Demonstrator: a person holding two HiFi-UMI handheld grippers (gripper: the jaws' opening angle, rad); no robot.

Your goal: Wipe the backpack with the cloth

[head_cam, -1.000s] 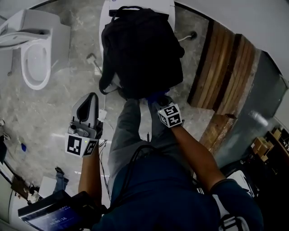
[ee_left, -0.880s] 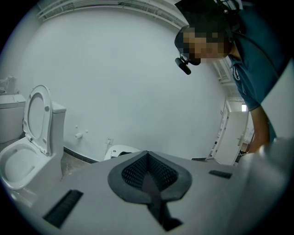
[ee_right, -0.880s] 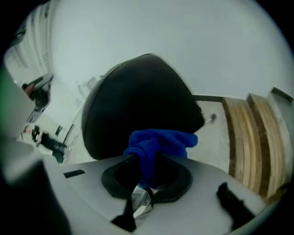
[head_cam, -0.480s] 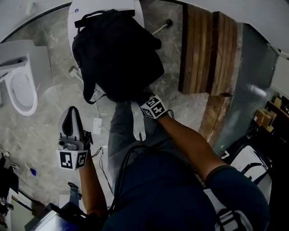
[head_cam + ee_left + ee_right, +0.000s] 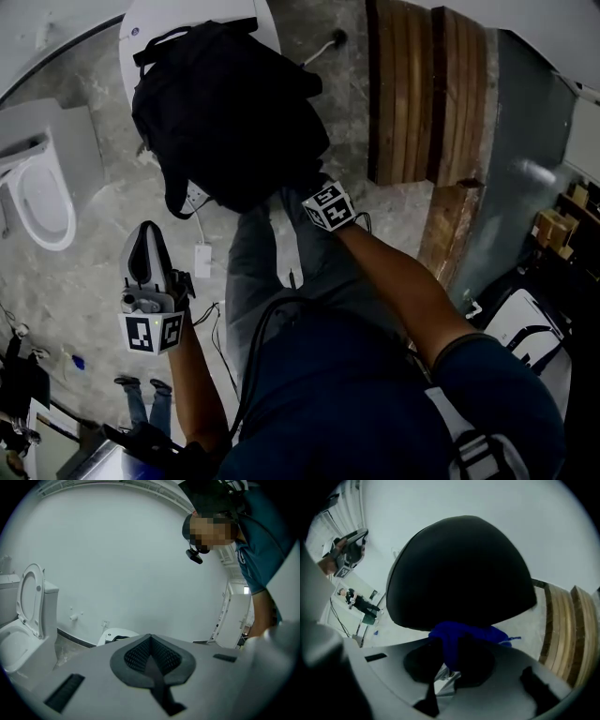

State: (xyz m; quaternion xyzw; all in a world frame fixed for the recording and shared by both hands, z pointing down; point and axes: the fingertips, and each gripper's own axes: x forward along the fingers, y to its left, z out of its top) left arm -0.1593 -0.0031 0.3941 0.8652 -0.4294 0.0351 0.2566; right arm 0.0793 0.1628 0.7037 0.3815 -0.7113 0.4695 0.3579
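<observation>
Backpack [image 5: 230, 112] sits on a white rounded fixture [image 5: 141, 28] by the wall, black and bulging. I judge wiping is underway; how much is done I can't tell. My right gripper [image 5: 307, 192] has its fingers clamped on the blue cloth [image 5: 461, 637], arm stretched forward, cloth against the pack's lower edge. My left gripper [image 5: 147, 239] is raised at my side, fingers pressed together on nothing, well apart from the pack.

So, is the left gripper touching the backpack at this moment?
Apart. The head view shows the left gripper held off to the side, with bare floor between it and the backpack. Its jaws are shut on nothing.
</observation>
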